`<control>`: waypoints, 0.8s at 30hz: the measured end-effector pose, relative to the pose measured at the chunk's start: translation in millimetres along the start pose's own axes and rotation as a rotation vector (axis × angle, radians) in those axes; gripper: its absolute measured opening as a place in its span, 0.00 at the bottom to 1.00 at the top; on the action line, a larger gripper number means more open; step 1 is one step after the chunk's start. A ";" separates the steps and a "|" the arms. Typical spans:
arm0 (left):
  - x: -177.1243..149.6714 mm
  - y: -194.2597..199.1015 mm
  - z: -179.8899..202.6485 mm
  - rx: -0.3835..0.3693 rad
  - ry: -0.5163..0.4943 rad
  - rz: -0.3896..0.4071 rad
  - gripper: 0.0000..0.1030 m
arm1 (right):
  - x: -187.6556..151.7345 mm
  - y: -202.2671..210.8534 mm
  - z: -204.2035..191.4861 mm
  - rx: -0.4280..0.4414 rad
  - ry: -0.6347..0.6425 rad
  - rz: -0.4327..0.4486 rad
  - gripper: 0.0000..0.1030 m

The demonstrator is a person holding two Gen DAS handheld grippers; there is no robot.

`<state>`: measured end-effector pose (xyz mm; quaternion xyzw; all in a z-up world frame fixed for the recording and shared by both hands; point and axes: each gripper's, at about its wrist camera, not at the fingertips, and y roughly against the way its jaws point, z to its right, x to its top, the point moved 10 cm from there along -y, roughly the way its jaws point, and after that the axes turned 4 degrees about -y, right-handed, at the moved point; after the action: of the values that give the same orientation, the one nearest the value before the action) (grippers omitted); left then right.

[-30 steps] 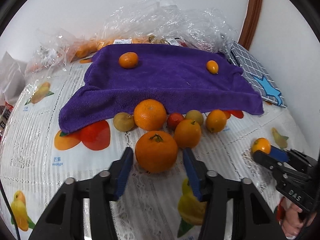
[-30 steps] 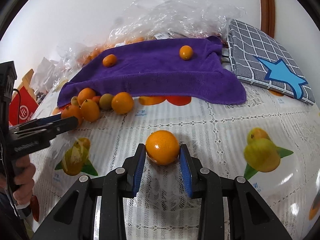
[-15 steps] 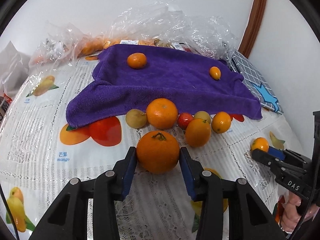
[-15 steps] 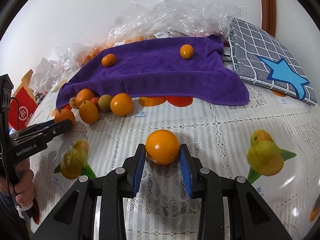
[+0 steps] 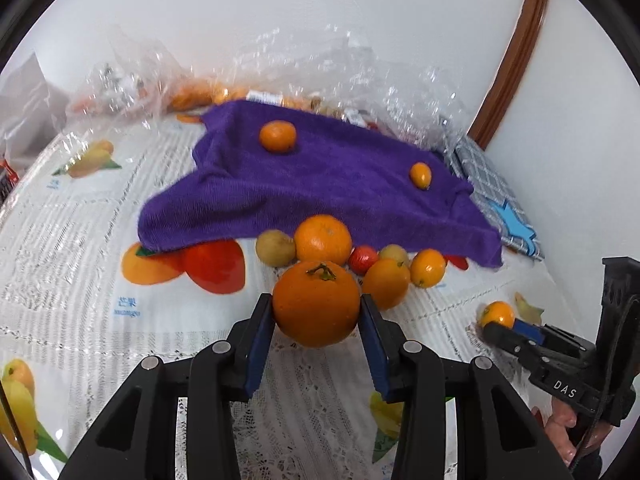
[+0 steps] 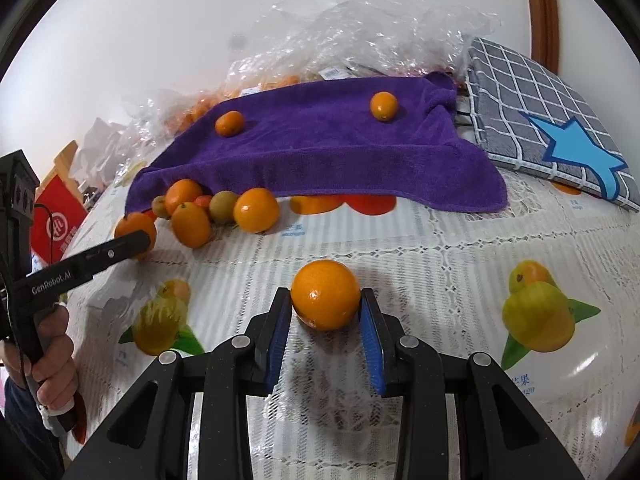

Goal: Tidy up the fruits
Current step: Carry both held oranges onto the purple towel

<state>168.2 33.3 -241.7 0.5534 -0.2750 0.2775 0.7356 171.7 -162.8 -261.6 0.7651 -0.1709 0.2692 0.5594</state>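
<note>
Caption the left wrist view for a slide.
Left tongs shut on a large orange, purple towel beyond.

Bright even indoor light, soft shadows, glare on crinkled plastic (image 6: pixel 360 32), slight motion blur, fisheye-curved dark corners

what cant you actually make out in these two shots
- What the plastic bags hold: both views show only orange blurs through crinkled, glaring film.
- Labels on the bags: too small to read.
- The red fruit: left wrist view, mostly behind oranges, kind unclear.
- What lies under the purple towel: covered.
- The red box: right wrist view, cut off by the left gripper.
</note>
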 end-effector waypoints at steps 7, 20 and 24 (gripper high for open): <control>5.2 6.6 4.7 0.005 -0.018 0.042 0.39 | 0.3 5.9 -1.1 0.016 0.002 0.021 0.33; 8.8 13.8 -0.8 0.012 -0.003 0.082 0.39 | -0.3 17.8 7.0 -0.022 0.001 0.045 0.33; 11.0 18.3 -1.8 0.011 -0.001 0.101 0.39 | 2.8 24.6 9.6 -0.024 -0.004 0.058 0.33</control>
<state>162.9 40.5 -222.2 0.5429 -0.3016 0.3156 0.7174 162.2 -179.6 -243.3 0.7536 -0.1972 0.2819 0.5601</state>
